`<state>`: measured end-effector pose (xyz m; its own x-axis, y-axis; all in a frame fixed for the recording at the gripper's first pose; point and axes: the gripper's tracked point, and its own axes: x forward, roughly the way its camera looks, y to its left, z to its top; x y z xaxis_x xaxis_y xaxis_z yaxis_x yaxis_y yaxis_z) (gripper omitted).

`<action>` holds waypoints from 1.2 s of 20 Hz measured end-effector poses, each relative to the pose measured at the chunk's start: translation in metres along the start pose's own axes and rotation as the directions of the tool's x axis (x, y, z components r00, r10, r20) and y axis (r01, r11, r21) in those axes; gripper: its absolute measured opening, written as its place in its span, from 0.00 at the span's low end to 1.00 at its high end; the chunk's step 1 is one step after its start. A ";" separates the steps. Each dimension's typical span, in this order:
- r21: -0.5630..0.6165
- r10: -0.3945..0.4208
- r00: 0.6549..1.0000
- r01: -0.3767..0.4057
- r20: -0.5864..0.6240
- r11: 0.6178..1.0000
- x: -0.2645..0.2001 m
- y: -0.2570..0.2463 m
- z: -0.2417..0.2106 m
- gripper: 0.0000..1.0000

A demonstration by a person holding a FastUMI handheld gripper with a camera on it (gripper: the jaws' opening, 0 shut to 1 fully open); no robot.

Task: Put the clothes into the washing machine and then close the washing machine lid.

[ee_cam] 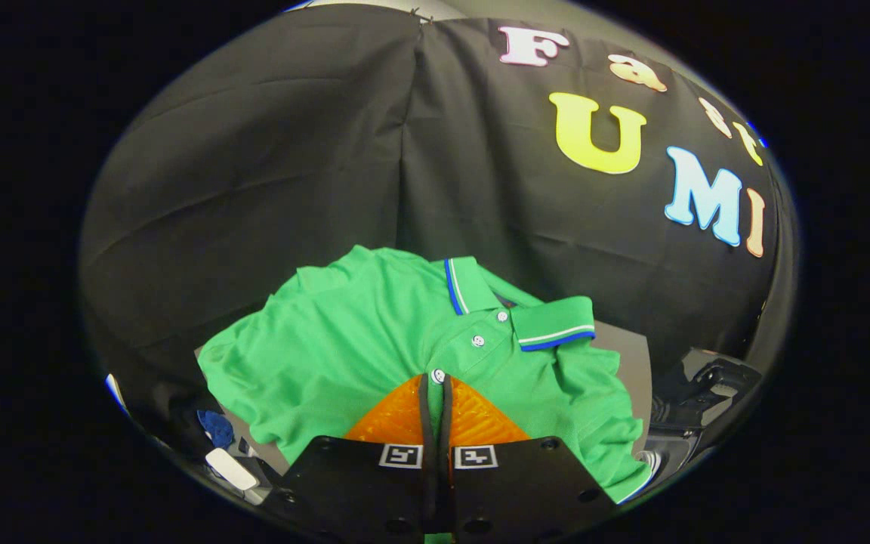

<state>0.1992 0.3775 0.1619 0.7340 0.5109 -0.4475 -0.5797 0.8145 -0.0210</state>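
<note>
No brand or readable writing shows on the green polo shirt [374,355]; the only markings near you are two small black-and-white square tags [438,456] on the gripper's body, one on each finger mount, and they carry a pattern, not words.

Your gripper [435,381] points forward and downward at the shirt, with its two fingers [424,408] rising side by side from the body toward the shirt's button placket. The fingers are drawn together, with barely a slit between them. Their tips meet right at the lowest white button [438,375] on the placket. They seem to pinch a fold of the green cloth there, though the cloth hides the very tips, so you cannot be sure how much fabric is caught.

The shirt hangs spread out ahead of the fingers and to both sides of them, in front of the black cloth wall [269,166]. Its collar [526,310], edged with blue and white stripes, lies open just beyond the fingertips. A grey surface [631,363] shows past the shirt's shoulder. Dark equipment [707,393] sits near that surface, too blurred to identify.
</note>
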 end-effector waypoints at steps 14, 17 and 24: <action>-0.023 -0.064 0.923 0.079 0.380 0.997 -0.101 -0.038 0.140 0.01; 0.011 -0.085 0.912 0.088 0.401 0.996 -0.121 -0.055 0.153 0.01; 0.089 -0.167 0.891 0.143 0.422 0.986 -0.162 -0.132 0.155 0.01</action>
<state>0.2117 0.2301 0.3755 0.9002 0.4351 -0.0180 -0.4353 0.9003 -0.0053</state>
